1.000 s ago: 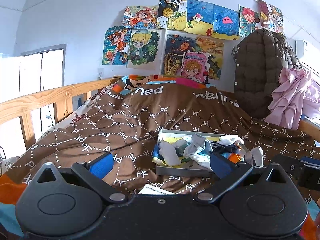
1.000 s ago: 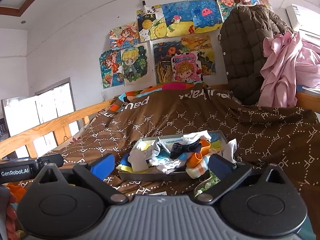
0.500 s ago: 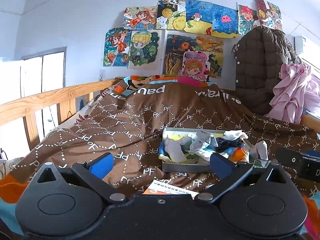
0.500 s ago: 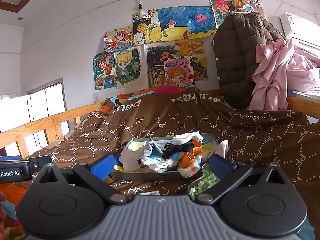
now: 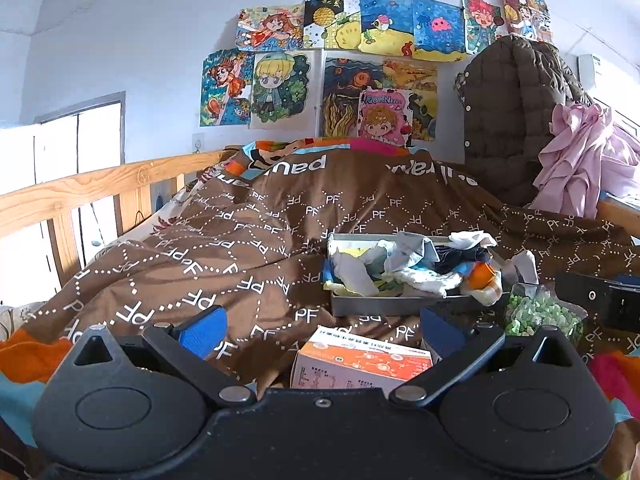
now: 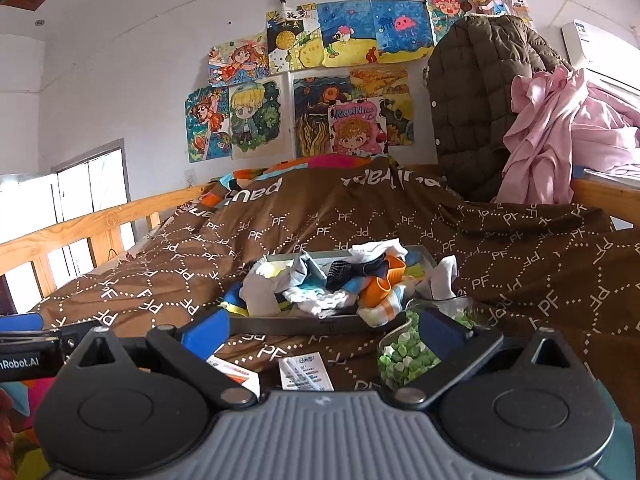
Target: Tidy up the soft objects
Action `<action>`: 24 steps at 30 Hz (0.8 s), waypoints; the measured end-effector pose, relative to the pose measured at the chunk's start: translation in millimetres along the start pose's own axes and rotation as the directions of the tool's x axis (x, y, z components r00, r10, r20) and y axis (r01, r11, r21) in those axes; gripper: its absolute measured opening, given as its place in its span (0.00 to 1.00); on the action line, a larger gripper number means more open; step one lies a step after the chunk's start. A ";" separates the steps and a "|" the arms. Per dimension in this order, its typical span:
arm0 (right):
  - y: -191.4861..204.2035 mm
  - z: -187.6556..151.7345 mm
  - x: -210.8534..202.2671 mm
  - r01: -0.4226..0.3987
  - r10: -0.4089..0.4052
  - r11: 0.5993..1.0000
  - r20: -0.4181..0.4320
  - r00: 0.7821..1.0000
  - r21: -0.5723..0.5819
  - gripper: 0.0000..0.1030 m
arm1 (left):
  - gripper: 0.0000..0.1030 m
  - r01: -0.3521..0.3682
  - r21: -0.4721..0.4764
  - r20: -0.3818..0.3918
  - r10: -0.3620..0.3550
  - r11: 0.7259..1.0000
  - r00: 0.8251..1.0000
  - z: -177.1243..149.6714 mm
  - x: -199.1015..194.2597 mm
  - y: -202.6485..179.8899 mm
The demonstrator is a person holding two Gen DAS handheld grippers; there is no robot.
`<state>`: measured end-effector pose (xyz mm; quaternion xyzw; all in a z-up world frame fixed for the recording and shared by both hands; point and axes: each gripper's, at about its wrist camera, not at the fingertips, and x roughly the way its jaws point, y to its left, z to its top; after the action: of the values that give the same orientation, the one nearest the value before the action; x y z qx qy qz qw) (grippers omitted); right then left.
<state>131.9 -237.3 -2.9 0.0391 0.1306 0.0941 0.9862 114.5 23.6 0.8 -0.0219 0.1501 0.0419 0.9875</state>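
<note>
A grey tray rests on the brown bedspread, piled with several loose socks in white, grey, dark blue and orange. One white sock hangs over the tray's right end. My left gripper stands open, short of the tray, with an orange-and-white carton just in front of its fingers. My right gripper is open too, near the tray's front wall, holding nothing. The right gripper's body shows at the right edge of the left wrist view.
A glass jar of green beads lies by the tray's right corner. A paper slip and the carton lie in front. A wooden rail bounds the bed's left; a brown coat and pink cloth hang right.
Both grippers have drawn back and tilted up, so the tray sits farther off. The carton, paper slip and bead jar have come into view. Both stay open.
</note>
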 end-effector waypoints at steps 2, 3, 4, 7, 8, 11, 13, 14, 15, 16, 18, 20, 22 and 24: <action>0.4 -0.5 0.1 0.001 -0.001 1.000 0.001 1.000 -0.002 1.00 | 0.99 -0.001 -0.010 -0.001 0.001 1.000 1.000 -0.7 0.6 1.9; 1.1 -1.3 0.0 0.002 -0.002 1.000 0.003 1.000 -0.004 1.00 | 0.99 0.000 -0.014 0.000 0.000 1.000 1.000 -1.2 0.2 2.8; 0.2 -2.6 -0.8 0.002 -0.002 1.000 0.005 1.000 -0.005 1.00 | 0.99 0.000 -0.017 0.000 0.000 1.000 1.000 -1.9 0.3 3.7; 0.5 -8.4 -4.3 0.007 -0.006 1.000 0.005 1.000 -0.007 1.00 | 0.99 -0.001 -0.025 -0.005 0.001 1.000 1.000 -3.6 0.7 6.1; 0.8 -10.9 -5.8 0.009 -0.009 1.000 0.002 1.000 -0.010 1.00 | 0.99 -0.001 -0.030 -0.009 0.001 1.000 1.000 -4.1 0.8 6.9; 3.1 -16.7 -7.7 0.024 -0.024 0.999 -0.013 1.000 -0.025 1.00 | 0.99 0.006 -0.051 -0.022 -0.007 0.999 1.000 -7.4 1.8 8.7; 5.0 -19.6 -9.2 0.028 -0.028 0.999 -0.019 0.999 -0.034 1.00 | 0.99 0.011 -0.061 -0.037 -0.014 0.998 0.999 -9.7 3.2 10.0; 6.0 -20.9 -10.4 0.029 -0.030 0.999 -0.018 0.999 -0.038 1.00 | 0.99 0.015 -0.065 -0.042 -0.017 0.998 0.999 -10.9 3.2 10.5; 6.9 -21.8 -11.7 0.032 -0.033 0.999 -0.015 0.999 -0.041 1.00 | 0.99 0.016 -0.068 -0.045 -0.019 0.998 0.999 -12.4 2.8 10.5; 7.3 -22.6 -12.9 0.035 -0.035 0.999 -0.013 0.999 -0.042 1.00 | 0.99 0.018 -0.068 -0.045 -0.021 0.998 0.999 -13.8 2.3 10.3; 7.2 -24.2 -15.3 0.040 -0.040 0.998 -0.011 0.999 -0.040 1.00 | 0.99 0.024 -0.063 -0.044 -0.027 0.998 0.999 -16.3 1.1 9.4; 6.7 -26.5 -17.5 0.047 -0.048 0.998 -0.011 0.999 -0.036 1.00 | 0.99 0.027 -0.058 -0.046 -0.030 0.998 0.998 -19.8 0.3 9.5; 5.7 -28.0 -18.8 0.054 -0.055 0.998 -0.017 0.998 -0.034 1.00 | 0.99 0.028 -0.060 -0.055 -0.031 0.998 0.998 -23.4 0.0 9.7; 4.8 -29.2 -20.7 0.062 -0.062 0.998 -0.021 0.998 -0.029 1.00 | 0.99 0.029 -0.063 -0.061 -0.033 0.998 0.998 -26.8 -0.4 9.4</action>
<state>103.7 -235.1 -25.4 0.0201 0.1412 0.0657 0.9876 105.4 31.4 -25.0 -0.0559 0.1789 0.0305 0.9818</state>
